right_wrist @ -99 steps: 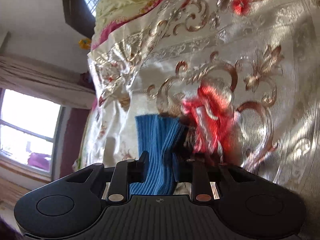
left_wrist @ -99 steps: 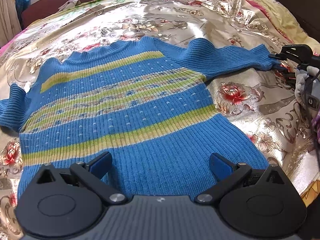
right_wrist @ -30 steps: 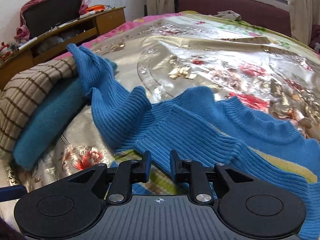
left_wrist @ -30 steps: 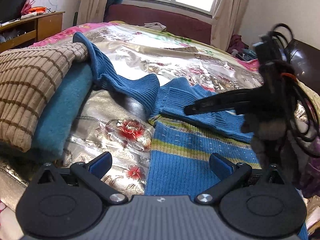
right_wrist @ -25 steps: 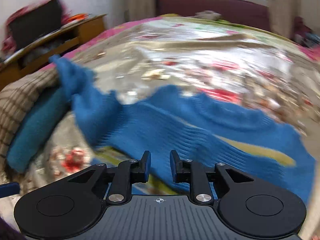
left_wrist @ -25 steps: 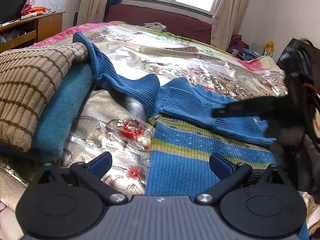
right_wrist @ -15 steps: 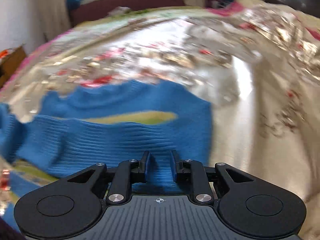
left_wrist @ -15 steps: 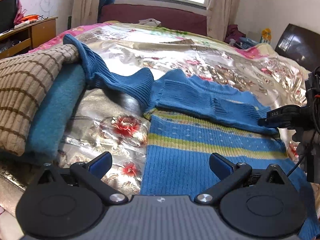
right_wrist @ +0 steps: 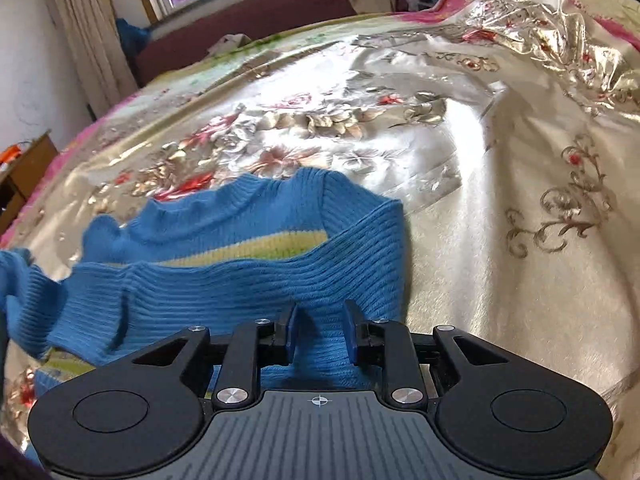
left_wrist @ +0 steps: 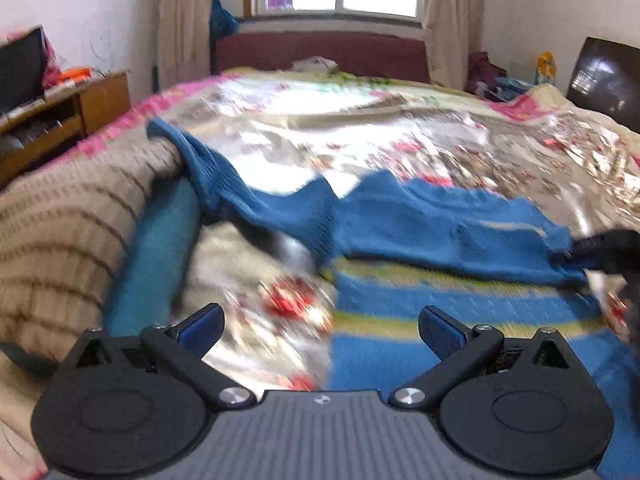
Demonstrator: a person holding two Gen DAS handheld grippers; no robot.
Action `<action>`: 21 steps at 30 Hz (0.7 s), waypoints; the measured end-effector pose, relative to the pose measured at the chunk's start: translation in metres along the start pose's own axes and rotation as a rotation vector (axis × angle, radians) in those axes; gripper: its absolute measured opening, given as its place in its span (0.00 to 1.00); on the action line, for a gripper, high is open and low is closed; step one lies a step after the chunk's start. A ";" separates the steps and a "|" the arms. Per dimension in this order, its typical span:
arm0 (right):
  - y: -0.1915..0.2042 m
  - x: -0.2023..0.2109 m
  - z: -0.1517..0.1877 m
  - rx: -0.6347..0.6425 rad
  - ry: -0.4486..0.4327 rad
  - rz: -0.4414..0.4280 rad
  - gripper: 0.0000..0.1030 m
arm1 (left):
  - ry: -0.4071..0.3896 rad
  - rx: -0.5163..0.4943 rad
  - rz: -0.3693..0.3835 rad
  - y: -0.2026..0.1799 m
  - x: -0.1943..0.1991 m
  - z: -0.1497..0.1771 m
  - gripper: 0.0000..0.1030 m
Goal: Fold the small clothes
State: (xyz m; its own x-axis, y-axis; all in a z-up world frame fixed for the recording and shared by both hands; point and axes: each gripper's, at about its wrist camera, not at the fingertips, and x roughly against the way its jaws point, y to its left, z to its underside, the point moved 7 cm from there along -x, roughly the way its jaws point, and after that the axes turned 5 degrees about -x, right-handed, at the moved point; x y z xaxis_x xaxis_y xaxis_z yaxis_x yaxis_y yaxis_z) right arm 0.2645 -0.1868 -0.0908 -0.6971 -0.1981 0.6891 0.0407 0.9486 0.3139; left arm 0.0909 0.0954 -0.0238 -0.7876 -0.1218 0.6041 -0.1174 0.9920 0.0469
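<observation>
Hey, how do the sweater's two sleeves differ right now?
The right sleeve is folded flat across the blue striped sweater's chest; the left sleeve stretches outward, off the body. The right sleeve lies on the sweater itself, while the left sleeve's cuff climbs onto the tan striped blanket. The right tool sits at the right sleeve's fold; no tool touches the left sleeve. Both are plain blue ribbed knit.

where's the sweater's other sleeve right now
In the left wrist view, that sleeve stretches to the far left, its cuff draped onto the brown striped blanket at the bed's edge.
</observation>
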 end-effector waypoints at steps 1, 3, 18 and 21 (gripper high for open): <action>0.002 0.003 0.002 0.004 -0.008 -0.009 0.24 | -0.016 -0.002 -0.015 0.005 -0.002 -0.007 1.00; 0.007 0.012 0.006 0.012 -0.025 -0.035 0.24 | -0.039 -0.014 -0.057 0.016 -0.006 -0.023 1.00; 0.024 0.024 0.040 0.006 -0.077 -0.206 0.25 | -0.065 0.224 -0.258 0.126 -0.081 -0.134 0.92; 0.019 0.024 0.039 -0.030 -0.072 -0.231 0.25 | -0.049 0.295 -0.280 0.142 -0.098 -0.138 0.90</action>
State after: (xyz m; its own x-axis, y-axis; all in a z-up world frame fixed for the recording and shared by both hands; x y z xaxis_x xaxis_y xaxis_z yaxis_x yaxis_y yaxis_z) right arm 0.2210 -0.1636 -0.0938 -0.7397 -0.3896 0.5487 -0.1053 0.8724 0.4773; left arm 0.2351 0.2532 0.0335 -0.7273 -0.3947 0.5615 -0.4944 0.8687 -0.0297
